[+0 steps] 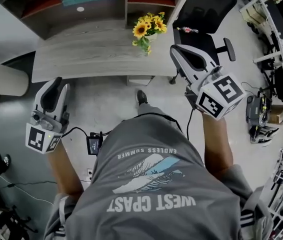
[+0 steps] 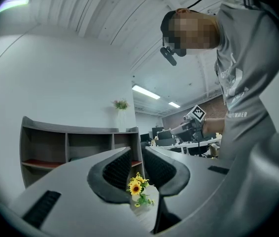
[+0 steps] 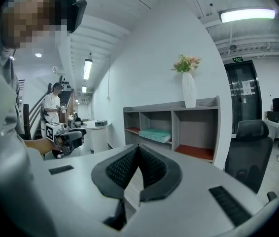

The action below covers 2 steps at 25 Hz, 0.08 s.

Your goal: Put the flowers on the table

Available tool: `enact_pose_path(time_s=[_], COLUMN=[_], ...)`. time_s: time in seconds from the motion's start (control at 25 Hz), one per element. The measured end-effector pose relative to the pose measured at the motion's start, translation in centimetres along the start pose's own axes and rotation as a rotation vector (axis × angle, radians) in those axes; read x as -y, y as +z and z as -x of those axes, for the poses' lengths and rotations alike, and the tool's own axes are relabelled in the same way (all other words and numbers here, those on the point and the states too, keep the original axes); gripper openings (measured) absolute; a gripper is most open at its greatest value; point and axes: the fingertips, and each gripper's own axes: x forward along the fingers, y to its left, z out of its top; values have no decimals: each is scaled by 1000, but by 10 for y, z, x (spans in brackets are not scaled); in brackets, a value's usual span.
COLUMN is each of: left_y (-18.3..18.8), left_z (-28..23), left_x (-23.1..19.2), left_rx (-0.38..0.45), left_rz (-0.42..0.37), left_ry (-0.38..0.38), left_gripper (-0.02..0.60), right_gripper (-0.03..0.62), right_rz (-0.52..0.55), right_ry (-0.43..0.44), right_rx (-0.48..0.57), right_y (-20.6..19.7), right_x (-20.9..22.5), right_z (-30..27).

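Left gripper (image 1: 57, 83) is held narrowly parted, right gripper (image 1: 175, 49) pressed together, both empty; flowers (image 1: 148, 28) are seen standing on the worktop (image 1: 81, 56).

A grey wooden counter (image 1: 91, 54) lies ahead of the left tongs (image 1: 56, 82) and right tongs (image 1: 175, 50). Beyond it an open shelf unit (image 1: 46, 9) stands against a white wall (image 3: 144, 58). A black office chair (image 1: 204, 9) stands past the right tongs. The floor (image 1: 106, 109) below is pale, with strip lights (image 3: 248, 15) overhead.

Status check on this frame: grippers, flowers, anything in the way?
Left gripper empty, jaws slightly apart. Right gripper empty, jaws together. Flowers upright on the table, ungripped. No obstruction seen.
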Motion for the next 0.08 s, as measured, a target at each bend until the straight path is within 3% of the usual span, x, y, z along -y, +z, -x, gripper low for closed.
enact_pose_path(time_s=[0.08], left_y=[0], left_z=[2], left_x=[5], left_rx=[0], left_rz=[2], left_ry=[0], left_gripper=[91], right_gripper=[26], right_rz=[-4], right_ry=[6], right_rx=[-5], right_y=[-3], right_x=[-3], right_z=[4])
